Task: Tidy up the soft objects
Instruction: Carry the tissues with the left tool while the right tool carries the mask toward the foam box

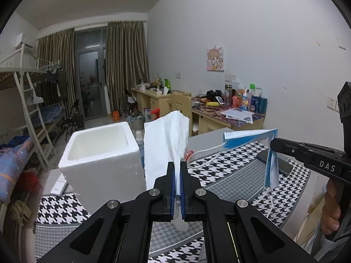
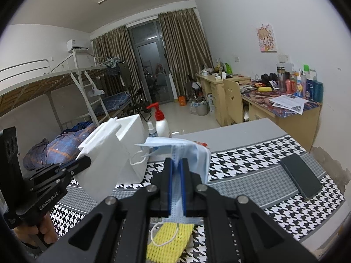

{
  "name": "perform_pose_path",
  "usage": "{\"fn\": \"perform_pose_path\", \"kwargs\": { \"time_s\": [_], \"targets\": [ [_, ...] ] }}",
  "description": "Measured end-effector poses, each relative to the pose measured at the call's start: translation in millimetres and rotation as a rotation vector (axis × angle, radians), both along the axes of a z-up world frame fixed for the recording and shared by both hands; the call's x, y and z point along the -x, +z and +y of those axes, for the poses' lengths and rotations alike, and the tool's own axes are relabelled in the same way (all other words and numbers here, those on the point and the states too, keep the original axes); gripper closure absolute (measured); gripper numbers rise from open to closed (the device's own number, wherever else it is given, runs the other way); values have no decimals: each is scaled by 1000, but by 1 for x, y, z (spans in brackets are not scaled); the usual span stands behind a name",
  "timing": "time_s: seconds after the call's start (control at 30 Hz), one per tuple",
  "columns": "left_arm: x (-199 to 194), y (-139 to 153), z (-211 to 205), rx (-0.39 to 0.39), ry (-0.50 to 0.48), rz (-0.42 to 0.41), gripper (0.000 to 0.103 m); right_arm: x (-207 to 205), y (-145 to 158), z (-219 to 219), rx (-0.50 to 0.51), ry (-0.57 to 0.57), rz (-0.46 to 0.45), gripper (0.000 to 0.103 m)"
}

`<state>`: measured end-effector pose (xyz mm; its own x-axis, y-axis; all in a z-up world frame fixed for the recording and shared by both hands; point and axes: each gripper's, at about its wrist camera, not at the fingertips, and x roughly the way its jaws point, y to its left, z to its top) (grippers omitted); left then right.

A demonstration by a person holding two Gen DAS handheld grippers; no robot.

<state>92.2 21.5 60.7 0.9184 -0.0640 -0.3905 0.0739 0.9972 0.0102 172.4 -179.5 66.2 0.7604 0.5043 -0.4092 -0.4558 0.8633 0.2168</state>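
My left gripper is shut on a white paper towel that stands up crumpled between its blue pads, held above the houndstooth mat. Just left of it stands an open white foam box. My right gripper is shut on a blue face mask, whose white ear loops hang down. The left wrist view shows the right gripper at the right with the face mask dangling from it. In the right wrist view the left gripper holds the paper towel before the foam box.
A yellow foam net lies on the mat under my right gripper. A dark phone lies at the right. A red-pump bottle and a small spray bottle stand behind the box. Desks, a chair and bunk beds fill the room beyond.
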Motion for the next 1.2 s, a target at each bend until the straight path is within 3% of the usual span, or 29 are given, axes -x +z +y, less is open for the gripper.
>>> {"fn": "perform_pose_path", "kwargs": {
  "time_s": [1.2],
  "targets": [
    [-28, 34, 42, -18, 104, -85, 99, -31, 38, 53, 25, 54, -65, 94]
  ]
}}
